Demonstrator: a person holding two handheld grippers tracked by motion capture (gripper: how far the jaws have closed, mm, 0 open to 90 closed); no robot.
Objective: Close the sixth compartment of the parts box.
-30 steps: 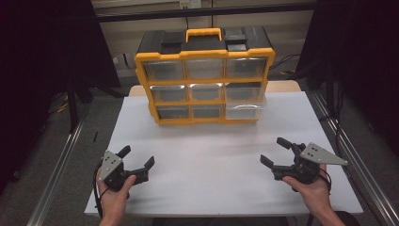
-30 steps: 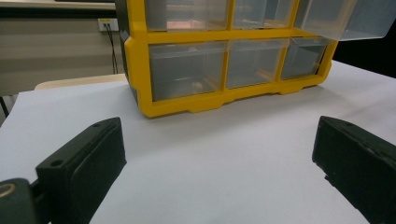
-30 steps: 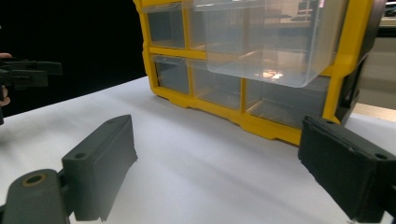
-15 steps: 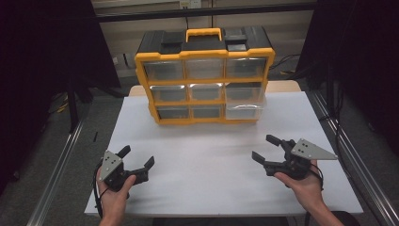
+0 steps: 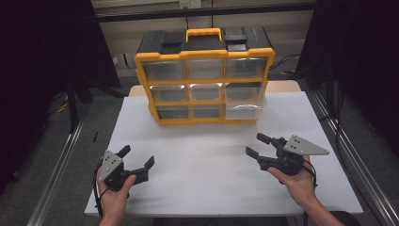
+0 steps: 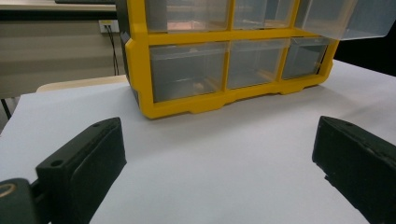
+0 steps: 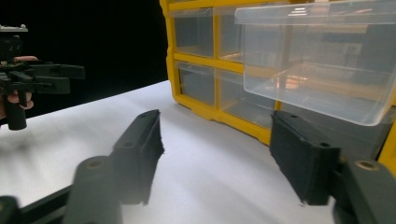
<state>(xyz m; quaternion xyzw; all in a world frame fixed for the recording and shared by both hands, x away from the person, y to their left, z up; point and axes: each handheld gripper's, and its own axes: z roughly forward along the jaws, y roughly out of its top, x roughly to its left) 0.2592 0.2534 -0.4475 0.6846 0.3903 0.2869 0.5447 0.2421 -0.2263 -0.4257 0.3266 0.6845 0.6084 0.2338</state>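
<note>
Materials and finishes

Organizer (image 5: 205,70): glossy yellow plastic frame; drawers (image 7: 317,70) clear smooth plastic. Table surface (image 5: 207,155): matt white. Right gripper (image 5: 259,145): matt black plastic jaws.

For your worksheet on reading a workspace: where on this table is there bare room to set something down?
Free: the white table between the left gripper and right gripper, and the strip before the organizer. Crowded: under its pulled-out clear drawer.

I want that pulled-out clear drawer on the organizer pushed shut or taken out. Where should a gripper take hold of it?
Grip the clear drawer by its protruding front lip, coming from the table side with the right gripper, which is nearest. It juts out past the yellow frame, leaving the front wall exposed; the sides probably span too wide.
</note>
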